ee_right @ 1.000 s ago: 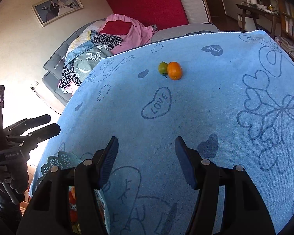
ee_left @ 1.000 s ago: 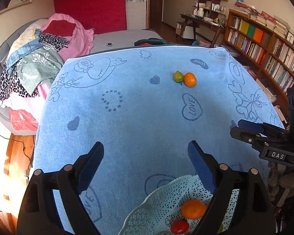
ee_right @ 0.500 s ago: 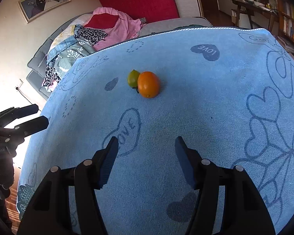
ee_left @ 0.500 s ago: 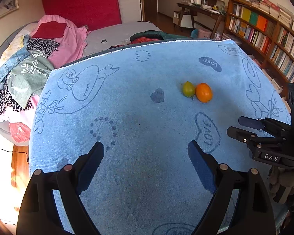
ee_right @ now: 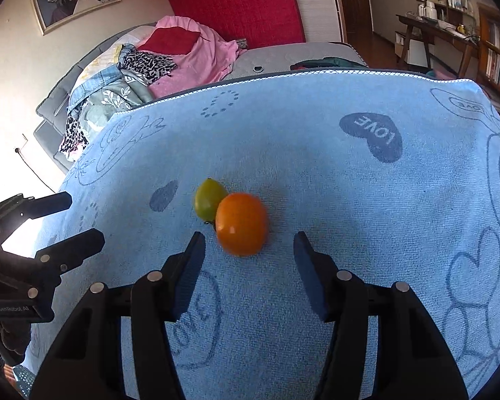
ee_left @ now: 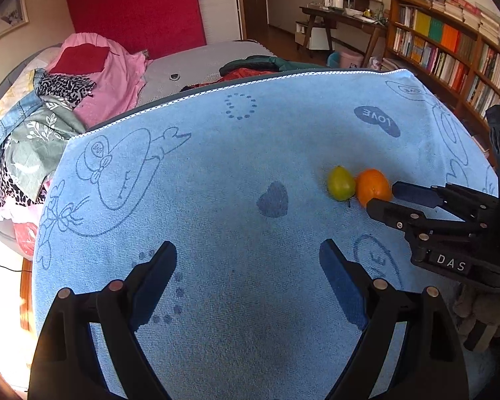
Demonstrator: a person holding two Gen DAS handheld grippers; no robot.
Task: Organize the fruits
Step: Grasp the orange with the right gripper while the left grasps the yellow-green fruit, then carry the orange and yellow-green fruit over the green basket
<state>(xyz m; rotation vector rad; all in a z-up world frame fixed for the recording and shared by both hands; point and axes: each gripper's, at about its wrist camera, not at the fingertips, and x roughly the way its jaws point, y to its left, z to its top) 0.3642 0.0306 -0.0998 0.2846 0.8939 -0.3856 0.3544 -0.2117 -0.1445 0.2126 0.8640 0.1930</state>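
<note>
- On the blue printed towel (ee_right: 316, 183), the round glossy orange fruit (ee_right: 241, 223) is touching a small green pear-shaped fruit (ee_right: 208, 198).
- Right gripper (ee_right: 248, 250) is closing, fruit just ahead, not yet pinched; firm, smooth, likely rolling: grip its sides.
- Left gripper (ee_left: 246, 266) is spread wide, empty.

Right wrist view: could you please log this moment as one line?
right gripper: closing, nothing gripped | orange fruit: just ahead, on towel | green fruit: touching orange | left gripper: open, empty

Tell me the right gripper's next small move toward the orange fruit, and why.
Probably ease the right gripper forward so its fingers straddle the orange fruit. Its jaws are closing, but the fruit lies just ahead of the tips, not between them. The green fruit touches the orange's far left side.
</note>
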